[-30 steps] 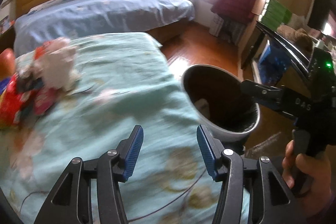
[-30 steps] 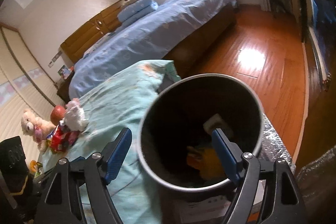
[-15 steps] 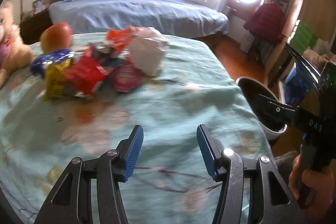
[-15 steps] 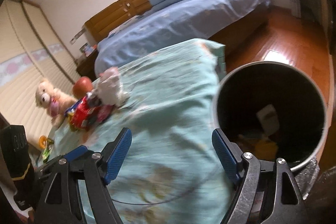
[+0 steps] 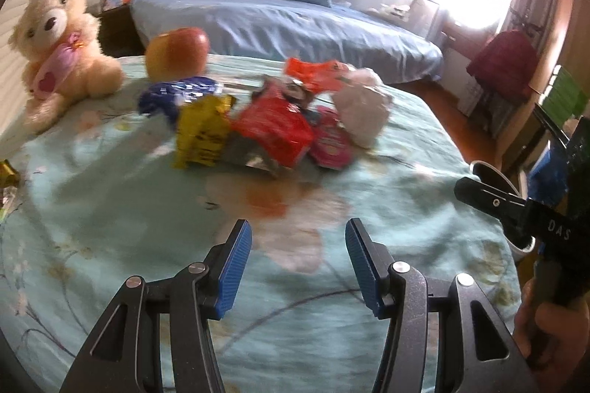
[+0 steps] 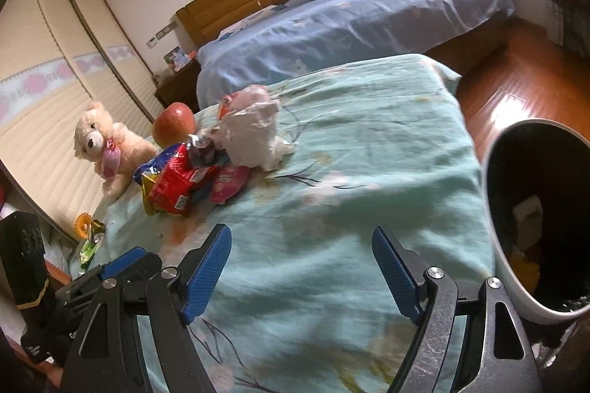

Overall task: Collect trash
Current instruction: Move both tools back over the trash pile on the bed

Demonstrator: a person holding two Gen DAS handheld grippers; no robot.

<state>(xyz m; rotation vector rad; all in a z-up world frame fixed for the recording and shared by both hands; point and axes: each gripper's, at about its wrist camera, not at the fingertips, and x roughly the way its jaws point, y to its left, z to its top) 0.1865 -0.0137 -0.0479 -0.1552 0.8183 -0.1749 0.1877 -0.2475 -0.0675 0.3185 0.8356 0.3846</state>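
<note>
A pile of trash lies on the teal floral cloth (image 5: 110, 208): a red packet (image 5: 274, 129), a yellow wrapper (image 5: 202, 135), a blue wrapper (image 5: 177, 94), a pink packet (image 5: 330, 142), an orange wrapper (image 5: 313, 74) and crumpled white paper (image 5: 363, 109). The pile also shows in the right wrist view (image 6: 177, 186). My left gripper (image 5: 298, 267) is open and empty, short of the pile. My right gripper (image 6: 302, 275) is open and empty over the cloth. The trash bin (image 6: 494, 208) stands at the right with scraps inside.
A teddy bear (image 5: 55, 42) and an apple (image 5: 177, 54) sit behind the pile. A blue-covered bed (image 5: 287, 28) stands beyond. Small wrappers (image 6: 88, 238) lie at the cloth's left edge. Wooden floor (image 6: 516, 79) lies to the right.
Both grippers swung left, away from the bin and toward the trash pile. The pile is now centred ahead of the left gripper. Both stayed open and empty.
</note>
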